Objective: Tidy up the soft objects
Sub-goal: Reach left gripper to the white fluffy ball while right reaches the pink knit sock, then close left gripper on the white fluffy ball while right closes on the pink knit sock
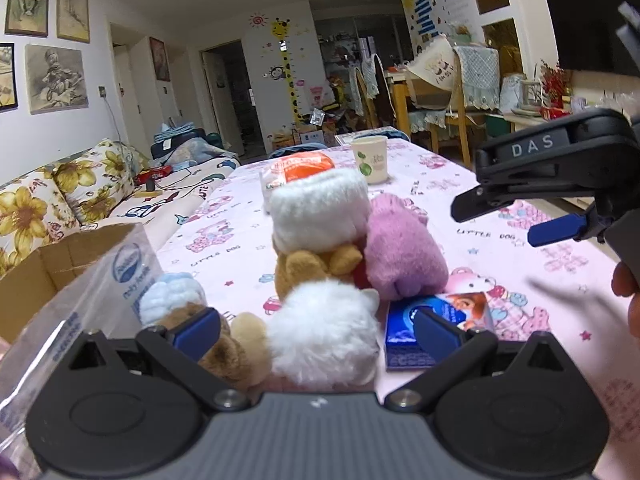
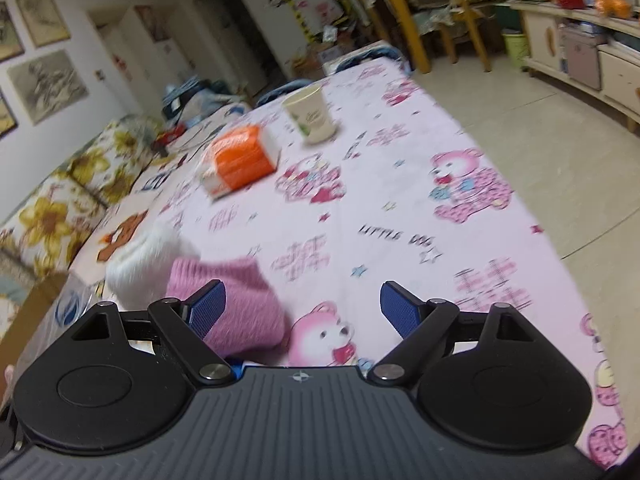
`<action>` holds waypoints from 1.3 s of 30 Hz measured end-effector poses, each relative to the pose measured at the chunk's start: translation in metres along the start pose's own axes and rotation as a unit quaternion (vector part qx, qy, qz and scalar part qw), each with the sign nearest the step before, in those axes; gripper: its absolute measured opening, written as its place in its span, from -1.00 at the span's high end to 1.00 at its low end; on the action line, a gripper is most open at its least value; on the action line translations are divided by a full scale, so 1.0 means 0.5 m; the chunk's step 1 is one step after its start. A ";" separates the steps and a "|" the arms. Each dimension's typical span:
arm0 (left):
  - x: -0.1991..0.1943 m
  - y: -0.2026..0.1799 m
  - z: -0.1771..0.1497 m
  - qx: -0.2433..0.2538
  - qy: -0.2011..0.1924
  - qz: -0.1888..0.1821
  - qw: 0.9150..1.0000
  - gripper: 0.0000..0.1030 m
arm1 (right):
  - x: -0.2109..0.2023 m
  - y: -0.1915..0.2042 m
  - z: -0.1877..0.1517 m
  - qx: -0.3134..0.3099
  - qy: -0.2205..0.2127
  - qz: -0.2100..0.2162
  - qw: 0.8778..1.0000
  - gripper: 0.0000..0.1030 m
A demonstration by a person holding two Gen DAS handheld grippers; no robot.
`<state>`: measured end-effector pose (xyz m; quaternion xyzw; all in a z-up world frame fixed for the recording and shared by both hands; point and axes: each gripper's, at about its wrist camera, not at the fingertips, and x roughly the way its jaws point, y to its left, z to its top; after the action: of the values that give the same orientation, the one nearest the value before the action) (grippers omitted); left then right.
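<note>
With both the left gripper [image 1: 316,330] and right gripper [image 2: 302,306] spread wide and empty, the soft toys [image 1: 328,264] lay piled on the table [image 1: 500,280], awaiting a first grasp toward the cardboard box [image 1: 52,268].

We see a pile of soft toys on the pink tablecloth. A fluffy white toy [image 1: 324,340] sits at the front. A tan toy [image 1: 308,268] lies behind it. A white fuzzy sock [image 1: 320,208] rests on top of the tan toy. A pink fuzzy sock [image 1: 400,252] lies just beside them, touching.
</note>
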<state>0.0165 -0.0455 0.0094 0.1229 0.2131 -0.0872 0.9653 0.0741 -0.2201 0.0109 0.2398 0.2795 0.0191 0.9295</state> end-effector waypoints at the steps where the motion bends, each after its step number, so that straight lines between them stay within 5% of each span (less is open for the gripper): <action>1: 0.006 0.001 -0.001 -0.001 0.002 -0.003 1.000 -0.98 | 0.000 0.000 -0.004 -0.006 0.003 0.005 1.000 -1.00; 14: 0.054 0.008 0.004 0.004 0.004 -0.033 0.999 -0.69 | 0.033 0.023 -0.014 -0.003 0.024 0.063 0.998 -1.00; 22: 0.053 0.001 0.003 0.010 0.003 -0.082 0.997 -0.56 | 0.040 0.024 -0.024 0.027 0.039 0.108 0.993 -1.00; 30: 0.048 0.016 -0.001 -0.025 0.022 -0.127 0.991 -0.46 | 0.040 0.042 -0.027 0.012 0.044 0.108 0.993 -0.96; 39: 0.056 0.025 0.001 -0.023 0.018 -0.119 0.992 -0.31 | 0.025 0.051 -0.019 -0.011 0.036 0.096 0.995 -0.67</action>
<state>0.0445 -0.0370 0.0002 0.0758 0.2452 -0.1946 0.9467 0.0819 -0.1913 0.0092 0.2543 0.2880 0.1201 0.9154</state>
